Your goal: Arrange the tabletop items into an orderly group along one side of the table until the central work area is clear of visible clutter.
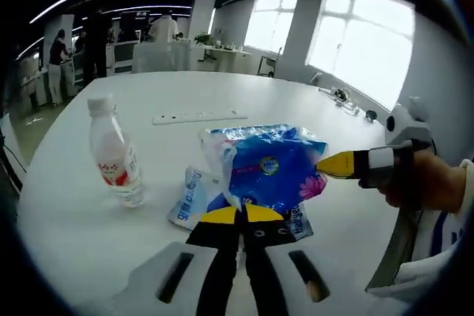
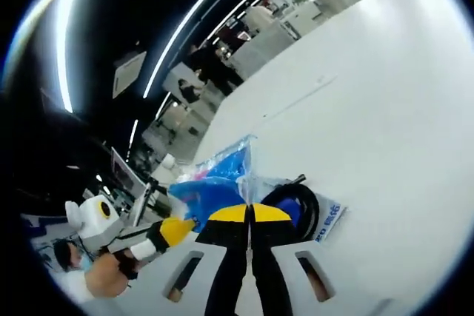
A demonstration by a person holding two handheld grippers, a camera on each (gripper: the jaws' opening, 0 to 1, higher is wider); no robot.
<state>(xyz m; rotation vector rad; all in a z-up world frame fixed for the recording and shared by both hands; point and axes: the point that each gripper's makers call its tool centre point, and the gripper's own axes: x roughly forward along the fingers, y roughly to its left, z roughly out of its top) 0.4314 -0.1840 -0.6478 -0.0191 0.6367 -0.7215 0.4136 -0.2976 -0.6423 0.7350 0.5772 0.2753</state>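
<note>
A blue plastic bag (image 1: 270,168) with a clear top is held just above the white table (image 1: 89,242). In the left gripper view my left gripper (image 1: 237,214) is shut on the bag's lower edge. From the right, a hand brings in my right gripper (image 1: 326,164), its yellow tip pinching the bag's pink corner. In the right gripper view my right gripper (image 2: 249,214) is shut at the edge of the blue bag (image 2: 211,190), and the left gripper (image 2: 176,230) meets the bag from the left. Under the bag lies a flat white-and-blue packet (image 1: 189,196).
A clear water bottle (image 1: 115,157) with a red label stands left of the bag. A white power strip (image 1: 200,117) lies farther back. A coiled black cable (image 2: 305,209) rests on the packet (image 2: 329,223). People stand at desks beyond the table.
</note>
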